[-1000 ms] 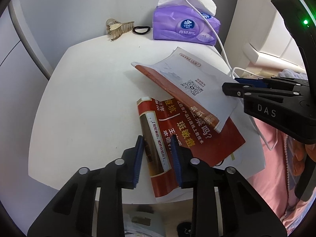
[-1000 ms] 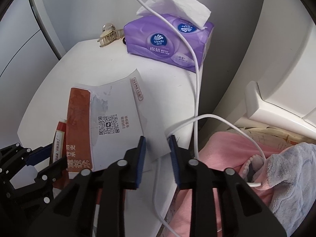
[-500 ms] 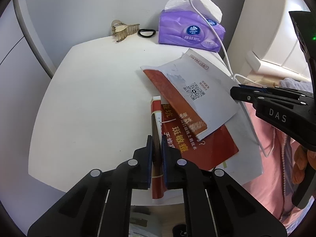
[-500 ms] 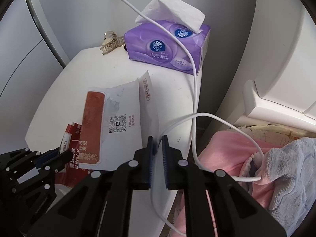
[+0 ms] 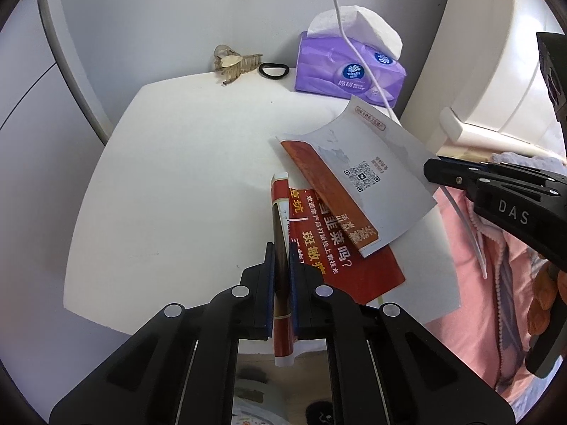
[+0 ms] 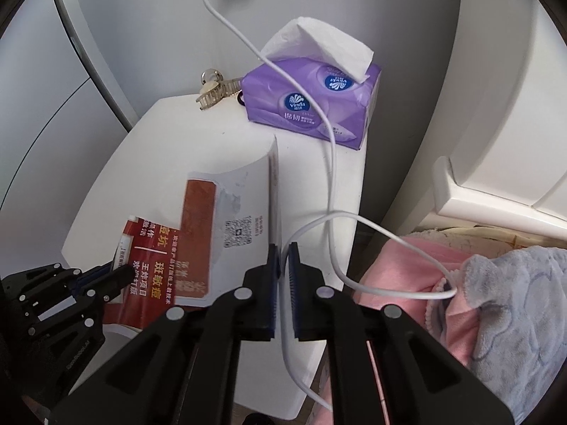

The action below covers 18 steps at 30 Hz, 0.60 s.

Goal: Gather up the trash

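Draping over the tissue pack (image 6: 312, 106), a white cable (image 6: 333, 184) loops beside the white leaflet (image 6: 244, 205).

White bedside corner, daylight coming in soft

Beyond the jaws, a rounded white surface (image 5: 170, 191) meets a pale grey wall (image 5: 177, 17); to their right, cream furniture (image 6: 503, 81) and pink bedding (image 6: 400, 258).

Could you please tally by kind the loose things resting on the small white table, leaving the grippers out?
Paper flyers: 2, a red flyer and a white flyer with a QR code
Tissue packs: 1, a purple tissue pack
Hair accessories: 2, a beige hair claw and a black hair tie
Cables: 1, a white cable
Total: 6
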### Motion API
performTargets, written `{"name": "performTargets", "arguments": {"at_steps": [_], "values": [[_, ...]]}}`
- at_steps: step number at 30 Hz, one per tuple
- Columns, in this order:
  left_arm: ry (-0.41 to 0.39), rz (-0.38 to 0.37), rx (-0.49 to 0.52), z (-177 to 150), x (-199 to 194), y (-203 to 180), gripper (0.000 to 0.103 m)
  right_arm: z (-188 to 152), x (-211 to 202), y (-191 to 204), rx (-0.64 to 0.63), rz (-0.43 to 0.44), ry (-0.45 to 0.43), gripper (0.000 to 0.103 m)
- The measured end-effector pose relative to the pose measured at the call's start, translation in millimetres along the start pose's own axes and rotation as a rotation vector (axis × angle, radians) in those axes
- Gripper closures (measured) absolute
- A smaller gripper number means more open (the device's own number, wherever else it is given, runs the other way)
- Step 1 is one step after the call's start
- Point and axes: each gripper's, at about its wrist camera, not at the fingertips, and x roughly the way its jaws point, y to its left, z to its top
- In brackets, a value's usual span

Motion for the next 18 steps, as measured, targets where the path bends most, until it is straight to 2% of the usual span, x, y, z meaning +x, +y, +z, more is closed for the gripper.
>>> {"name": "performTargets", "arguments": {"at_steps": [10,18], "values": [[-0.001,-0.018,-0.006,-5.6,-12.5,-1.3,0.097,-1.0,-11.4,9.4,-0.014,0.006,-0.007,0.095],[-0.003,-0.015,-0.006,-7.7,-15.8,0.2,0.097,-0.8,-2.2,7.0,0.007,-0.059,0.025,0.096]]}}
